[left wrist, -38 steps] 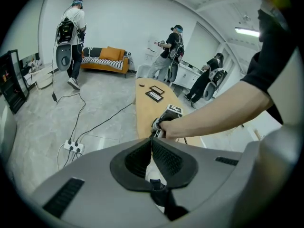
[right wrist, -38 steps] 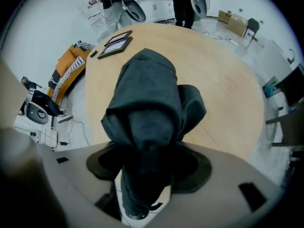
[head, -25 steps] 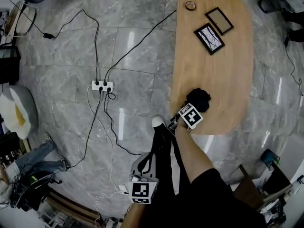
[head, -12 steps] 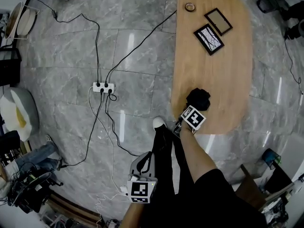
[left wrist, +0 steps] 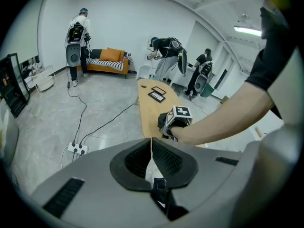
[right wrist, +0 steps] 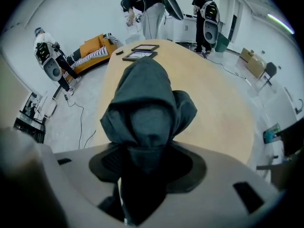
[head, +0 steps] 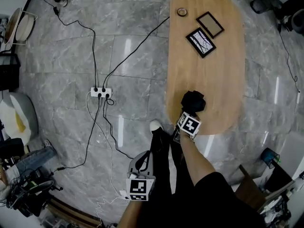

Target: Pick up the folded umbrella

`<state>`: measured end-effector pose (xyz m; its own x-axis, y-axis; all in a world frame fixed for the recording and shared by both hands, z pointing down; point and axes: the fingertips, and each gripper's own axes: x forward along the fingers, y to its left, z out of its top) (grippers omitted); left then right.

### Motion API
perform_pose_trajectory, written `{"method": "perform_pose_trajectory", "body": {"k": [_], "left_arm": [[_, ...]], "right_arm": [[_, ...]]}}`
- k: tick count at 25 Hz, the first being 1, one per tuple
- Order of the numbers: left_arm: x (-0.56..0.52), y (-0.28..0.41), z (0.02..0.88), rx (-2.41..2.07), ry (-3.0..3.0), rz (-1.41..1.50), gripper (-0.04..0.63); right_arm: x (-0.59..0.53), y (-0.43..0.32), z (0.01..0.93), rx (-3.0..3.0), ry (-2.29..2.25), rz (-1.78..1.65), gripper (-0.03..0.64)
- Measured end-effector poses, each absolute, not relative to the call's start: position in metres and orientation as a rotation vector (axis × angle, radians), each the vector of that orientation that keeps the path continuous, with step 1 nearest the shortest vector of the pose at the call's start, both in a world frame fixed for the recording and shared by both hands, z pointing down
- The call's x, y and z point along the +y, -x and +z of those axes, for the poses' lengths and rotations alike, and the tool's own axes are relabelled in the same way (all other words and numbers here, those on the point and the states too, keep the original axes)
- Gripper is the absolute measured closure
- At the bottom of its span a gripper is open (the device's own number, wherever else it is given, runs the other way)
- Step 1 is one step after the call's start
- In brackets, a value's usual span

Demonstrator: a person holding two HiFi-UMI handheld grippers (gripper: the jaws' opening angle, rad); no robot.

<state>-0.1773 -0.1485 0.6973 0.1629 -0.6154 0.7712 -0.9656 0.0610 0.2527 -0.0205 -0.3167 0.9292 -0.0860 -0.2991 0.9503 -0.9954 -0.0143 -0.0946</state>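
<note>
1. Sitting near the near end of the table (head: 216,75), the umbrella (right wrist: 149,103) is a dark collapsed bundle. Loose fabric folds are bunched round what is probably a stiff core, and one end points at the right gripper's camera.
2. It will likely handle light and not fragile, soft on the outside and firm within. The fabric looks slick, so the folds may slide over the shaft under a weak pinch.
3. The best hold, I judge, is across the packed body where the folds lie tight on the core, not on a loose flap, which would let it droop or slip.
4. The right gripper (right wrist: 149,161) points steeply down at it. Its jaws have just been closing and now clasp the umbrella's near part, with dark fabric filling the whole gap between the pads.
5. Whether the umbrella has left the wood cannot be told; in the head view it lies over the tabletop.
6. The left gripper (left wrist: 151,144) has its jaws together with nothing between them. It hangs low over the floor, well apart from the umbrella.
7. Two frames (head: 201,36) and a small round thing (head: 181,12) lie at the table's far end, well clear of a lift.
8. A power strip (head: 101,92) lies on the floor beside the table.
</note>
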Motion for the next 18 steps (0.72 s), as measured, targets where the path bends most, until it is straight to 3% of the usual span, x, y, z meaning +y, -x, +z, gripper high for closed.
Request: {"method": "perform_pose_trajectory", "body": {"k": [18], "left_arm": [[-0.187,0.161,0.668,-1.549,-1.732,0.547,0.577]], "right_arm": [[-0.352,0.002,0.835,-1.851,-1.303,0.881,0.388]]}}
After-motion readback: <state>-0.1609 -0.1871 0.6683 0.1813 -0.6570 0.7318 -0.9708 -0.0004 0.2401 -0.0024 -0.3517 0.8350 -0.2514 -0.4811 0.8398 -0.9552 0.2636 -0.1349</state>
